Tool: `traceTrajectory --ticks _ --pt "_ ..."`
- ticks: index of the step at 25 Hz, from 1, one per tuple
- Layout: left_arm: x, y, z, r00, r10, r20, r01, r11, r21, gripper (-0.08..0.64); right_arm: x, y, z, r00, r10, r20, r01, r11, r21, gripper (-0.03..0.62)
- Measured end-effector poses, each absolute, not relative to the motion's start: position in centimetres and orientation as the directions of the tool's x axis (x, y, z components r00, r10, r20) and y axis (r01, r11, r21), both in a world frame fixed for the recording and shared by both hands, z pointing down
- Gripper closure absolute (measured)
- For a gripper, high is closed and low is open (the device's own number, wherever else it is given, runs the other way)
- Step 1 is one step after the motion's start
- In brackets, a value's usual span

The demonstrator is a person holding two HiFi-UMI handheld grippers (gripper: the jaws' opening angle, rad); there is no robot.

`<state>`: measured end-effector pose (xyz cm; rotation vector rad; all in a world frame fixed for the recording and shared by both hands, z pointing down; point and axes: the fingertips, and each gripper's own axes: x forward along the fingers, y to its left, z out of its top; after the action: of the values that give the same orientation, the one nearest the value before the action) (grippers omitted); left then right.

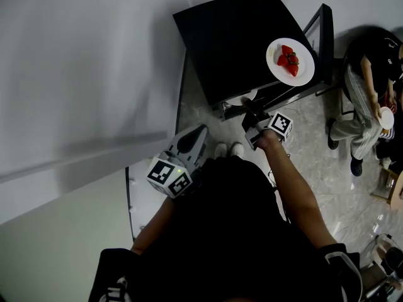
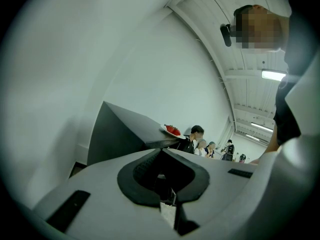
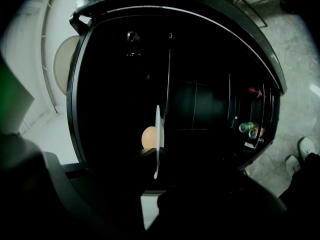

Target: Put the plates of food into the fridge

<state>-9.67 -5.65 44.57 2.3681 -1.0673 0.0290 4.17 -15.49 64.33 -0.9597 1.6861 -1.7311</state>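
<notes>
A black fridge (image 1: 233, 43) stands below me with its door (image 1: 324, 36) swung open to the right. On its top rests a white plate of strawberries (image 1: 290, 61), also seen as the plate of strawberries (image 2: 172, 130) in the left gripper view. My right gripper (image 1: 252, 109) reaches in at the fridge's front. It is shut on the rim of a second white plate (image 3: 158, 134), seen edge-on, with a round tan piece of food (image 3: 148, 137) on it, inside the dark fridge opening (image 3: 200, 104). The right gripper (image 3: 157, 160) is mostly in shadow. My left gripper (image 1: 199, 132) hangs by my body, shut and holding nothing, as the left gripper (image 2: 162, 171) also shows.
The door shelf holds cans (image 3: 248, 128) and a small red item (image 3: 254, 90). A seated person (image 1: 368, 87) at the right holds a white plate (image 1: 385, 117). A white wall (image 1: 82, 74) runs along the left, and more people (image 2: 210, 148) stand far off.
</notes>
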Motion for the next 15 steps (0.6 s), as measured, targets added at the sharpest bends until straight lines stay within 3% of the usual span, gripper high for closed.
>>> traceTrajectory --ticks 15 --pt "-9.7 -5.4 45.1 0.684 -0.685 0.252 -0.706 -0.532 0.468 0.537 3.3 -17.3 64.7 -0.583 -0.794 0.174 -0.103 -0.141 -0.985 0.558"
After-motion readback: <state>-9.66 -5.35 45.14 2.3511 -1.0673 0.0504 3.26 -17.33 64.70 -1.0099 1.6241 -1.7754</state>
